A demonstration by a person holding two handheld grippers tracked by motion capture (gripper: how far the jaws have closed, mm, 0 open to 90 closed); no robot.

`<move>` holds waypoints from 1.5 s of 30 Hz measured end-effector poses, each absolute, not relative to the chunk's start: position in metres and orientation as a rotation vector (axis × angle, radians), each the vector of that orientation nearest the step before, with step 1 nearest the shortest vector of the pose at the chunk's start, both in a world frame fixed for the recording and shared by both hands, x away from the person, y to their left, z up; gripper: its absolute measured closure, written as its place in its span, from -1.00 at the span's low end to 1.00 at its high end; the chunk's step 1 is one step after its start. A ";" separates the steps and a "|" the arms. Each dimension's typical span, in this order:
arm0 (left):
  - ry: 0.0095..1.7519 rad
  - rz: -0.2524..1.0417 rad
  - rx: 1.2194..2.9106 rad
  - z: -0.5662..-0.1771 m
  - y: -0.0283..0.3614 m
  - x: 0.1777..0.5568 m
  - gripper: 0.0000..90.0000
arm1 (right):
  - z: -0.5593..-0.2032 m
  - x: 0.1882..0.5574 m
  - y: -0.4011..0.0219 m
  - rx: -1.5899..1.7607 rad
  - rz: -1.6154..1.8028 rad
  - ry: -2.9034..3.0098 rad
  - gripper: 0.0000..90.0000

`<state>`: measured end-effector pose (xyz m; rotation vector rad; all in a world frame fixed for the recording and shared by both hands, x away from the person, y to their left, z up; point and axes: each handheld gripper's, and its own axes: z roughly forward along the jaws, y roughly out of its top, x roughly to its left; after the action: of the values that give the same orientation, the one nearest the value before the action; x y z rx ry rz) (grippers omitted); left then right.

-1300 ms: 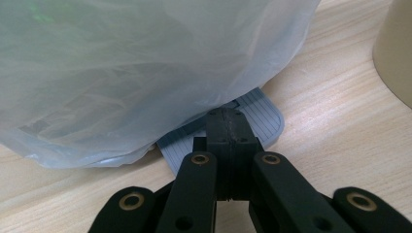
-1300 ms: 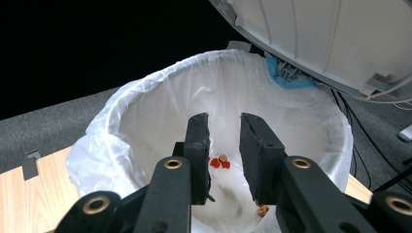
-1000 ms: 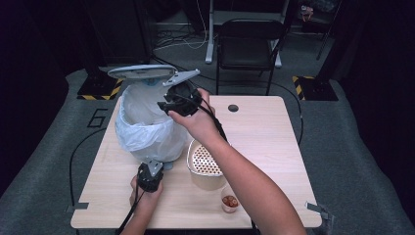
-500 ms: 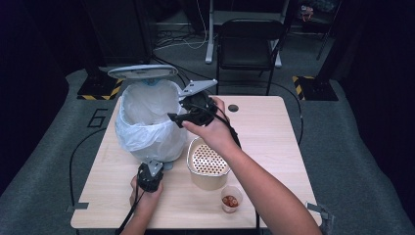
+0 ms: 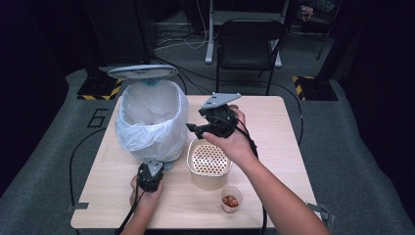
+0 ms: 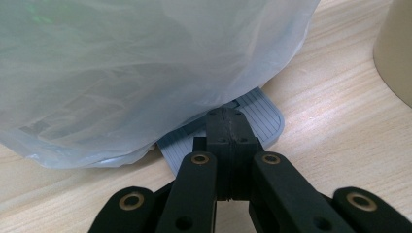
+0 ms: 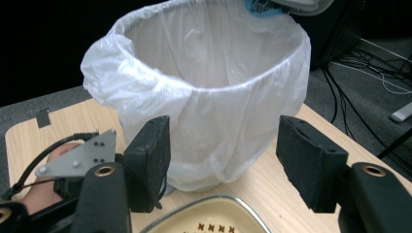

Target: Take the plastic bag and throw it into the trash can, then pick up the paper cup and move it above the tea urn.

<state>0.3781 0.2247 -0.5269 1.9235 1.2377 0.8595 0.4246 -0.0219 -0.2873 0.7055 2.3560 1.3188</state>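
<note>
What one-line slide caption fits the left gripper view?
Shut black left tool presses the grey ribbed pedal of a bin lined with a translucent white plastic bag.

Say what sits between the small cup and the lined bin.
The beige container with a perforated top sits between small cup and lined bin, in the high view.

Each tool is showing matte black jaws on linked black arms that are carrying brass-ringed pivot holes, and a black cable is trailing from each. The right tool [image 5: 211, 128] is wearing a grey three-cornered plate dotted with small screws; the left tool [image 5: 149, 177] is bearing a like grey plate. Both forearms are showing bare, with no sleeves.
</note>
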 end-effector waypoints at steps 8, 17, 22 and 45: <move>1.243 0.853 1.920 -0.527 0.224 0.378 1.00 | -0.303 0.415 -0.039 0.727 1.324 2.341 -0.25; 1.241 0.853 1.922 -0.527 0.224 0.378 1.00 | -0.325 0.405 -0.054 0.751 1.290 2.337 -0.29; 1.240 0.852 1.925 -0.527 0.224 0.378 1.00 | -0.336 0.401 -0.066 0.782 1.305 2.327 -0.29; 1.238 0.859 1.923 -0.528 0.224 0.378 1.00 | -0.391 0.370 -0.108 0.877 1.292 2.324 -0.41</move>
<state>0.3777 0.2240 -0.5276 1.9226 1.2381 0.8586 0.3701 -0.1082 -0.3909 0.8765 2.3238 1.2918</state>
